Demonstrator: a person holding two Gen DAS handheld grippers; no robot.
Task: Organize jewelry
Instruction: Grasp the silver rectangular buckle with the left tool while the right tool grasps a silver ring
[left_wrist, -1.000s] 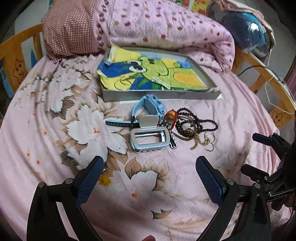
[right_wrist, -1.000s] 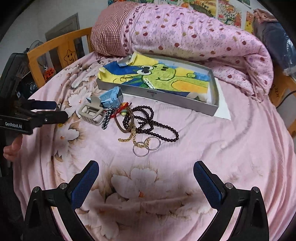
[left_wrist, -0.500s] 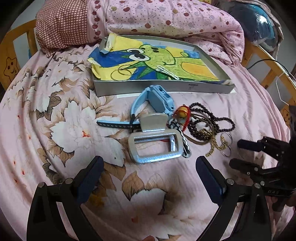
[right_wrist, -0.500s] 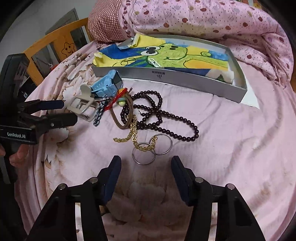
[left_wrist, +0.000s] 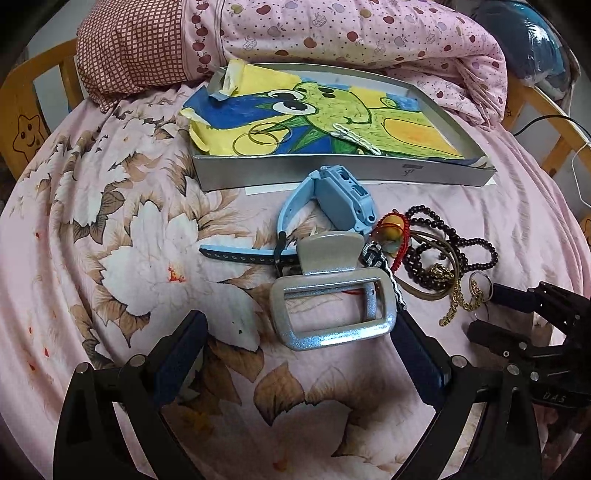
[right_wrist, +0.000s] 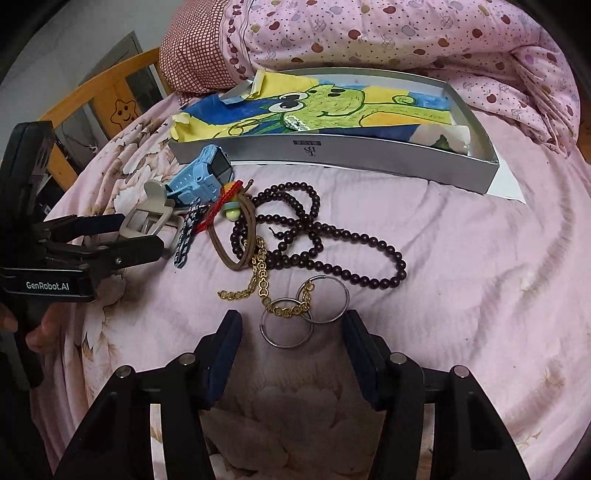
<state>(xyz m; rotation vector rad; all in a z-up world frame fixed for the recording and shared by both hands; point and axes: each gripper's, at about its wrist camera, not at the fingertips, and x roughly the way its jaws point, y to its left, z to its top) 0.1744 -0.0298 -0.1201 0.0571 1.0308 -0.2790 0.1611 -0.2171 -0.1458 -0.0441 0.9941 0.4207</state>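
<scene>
Both wrist views look steeply down, close, sharing the jewelry pile (left_wrist: 436, 258) before the tray (right_wrist: 369, 162)

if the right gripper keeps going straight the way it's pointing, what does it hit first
Most likely the two silver rings lying just ahead between the open right gripper fingers, with the gold chain threaded through them. Depth is hard to judge, so it may press into the pink bedspread beside them.

A home bedroom: a flowered pink bedsheet (left_wrist: 155, 236), rolled quilt (right_wrist: 406, 33) and wooden bed frame (right_wrist: 107, 92).
</scene>
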